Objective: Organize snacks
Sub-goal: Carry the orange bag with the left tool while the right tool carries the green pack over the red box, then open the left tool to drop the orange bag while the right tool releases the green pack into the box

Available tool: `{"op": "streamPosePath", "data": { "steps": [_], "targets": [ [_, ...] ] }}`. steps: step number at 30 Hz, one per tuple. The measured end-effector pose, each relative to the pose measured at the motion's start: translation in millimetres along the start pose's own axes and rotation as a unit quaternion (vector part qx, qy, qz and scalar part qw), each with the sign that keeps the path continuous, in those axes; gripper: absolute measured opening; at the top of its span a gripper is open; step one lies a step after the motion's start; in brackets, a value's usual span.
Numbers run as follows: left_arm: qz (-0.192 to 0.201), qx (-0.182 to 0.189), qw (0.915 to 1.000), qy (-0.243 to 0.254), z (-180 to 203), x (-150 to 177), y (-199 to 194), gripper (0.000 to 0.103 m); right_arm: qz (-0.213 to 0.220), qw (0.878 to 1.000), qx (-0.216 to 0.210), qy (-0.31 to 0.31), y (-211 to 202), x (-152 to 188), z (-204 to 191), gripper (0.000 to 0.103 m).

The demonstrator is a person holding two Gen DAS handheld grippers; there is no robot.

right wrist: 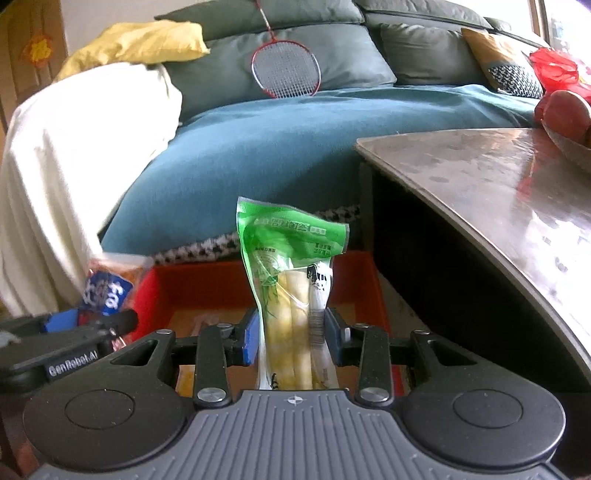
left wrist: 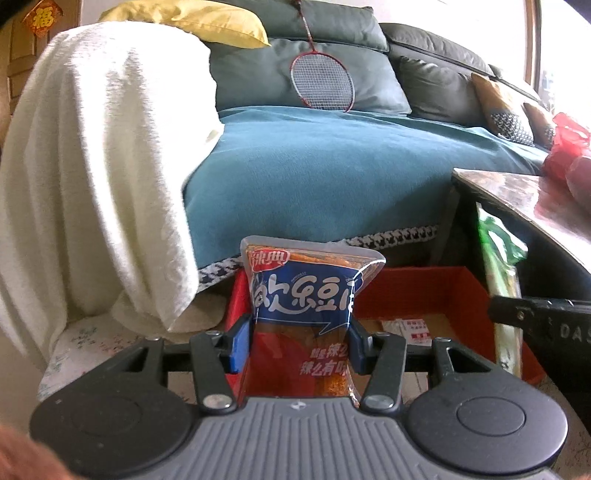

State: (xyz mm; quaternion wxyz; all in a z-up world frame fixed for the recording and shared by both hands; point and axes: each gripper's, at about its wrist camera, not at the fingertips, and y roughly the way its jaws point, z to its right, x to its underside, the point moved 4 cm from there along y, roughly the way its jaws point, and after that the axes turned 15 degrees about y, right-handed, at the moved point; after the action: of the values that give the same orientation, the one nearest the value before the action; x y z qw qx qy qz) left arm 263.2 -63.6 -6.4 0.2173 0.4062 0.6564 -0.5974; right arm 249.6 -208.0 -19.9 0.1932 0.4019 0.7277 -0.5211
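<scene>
My left gripper (left wrist: 300, 341) is shut on a blue and orange snack packet (left wrist: 303, 295), held upright above the left end of a red cardboard box (left wrist: 443, 291) on the floor. My right gripper (right wrist: 291, 338) is shut on a green packet of pale sticks (right wrist: 291, 280), held upright over the same red box (right wrist: 207, 286). In the right wrist view the left gripper (right wrist: 70, 325) with its blue packet (right wrist: 109, 290) shows at the left. In the left wrist view the green packet (left wrist: 500, 273) and the right gripper's black body (left wrist: 546, 321) show at the right. Small packets (left wrist: 410, 326) lie in the box.
A brown table (right wrist: 498, 184) stands to the right, with red bags (right wrist: 554, 70) on it. Behind the box is a sofa with a teal cover (left wrist: 332, 166), a white blanket (left wrist: 103, 155), a yellow cushion (left wrist: 207, 22) and a red badminton racket (left wrist: 321, 81).
</scene>
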Motion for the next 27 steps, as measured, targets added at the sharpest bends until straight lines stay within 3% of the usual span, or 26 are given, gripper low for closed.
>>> {"op": "streamPosePath", "data": {
  "steps": [8,27],
  "targets": [
    [-0.004,-0.004,1.0,0.004,0.2,-1.6,34.5,0.044,0.015,0.999,-0.021,0.021,34.9,-12.5,1.4,0.043],
    [-0.031,0.013,0.9994,0.002,7.6,12.7,88.6,0.044,-0.003,0.999,0.023,0.027,106.5,-3.3,17.4,0.043]
  ]
}}
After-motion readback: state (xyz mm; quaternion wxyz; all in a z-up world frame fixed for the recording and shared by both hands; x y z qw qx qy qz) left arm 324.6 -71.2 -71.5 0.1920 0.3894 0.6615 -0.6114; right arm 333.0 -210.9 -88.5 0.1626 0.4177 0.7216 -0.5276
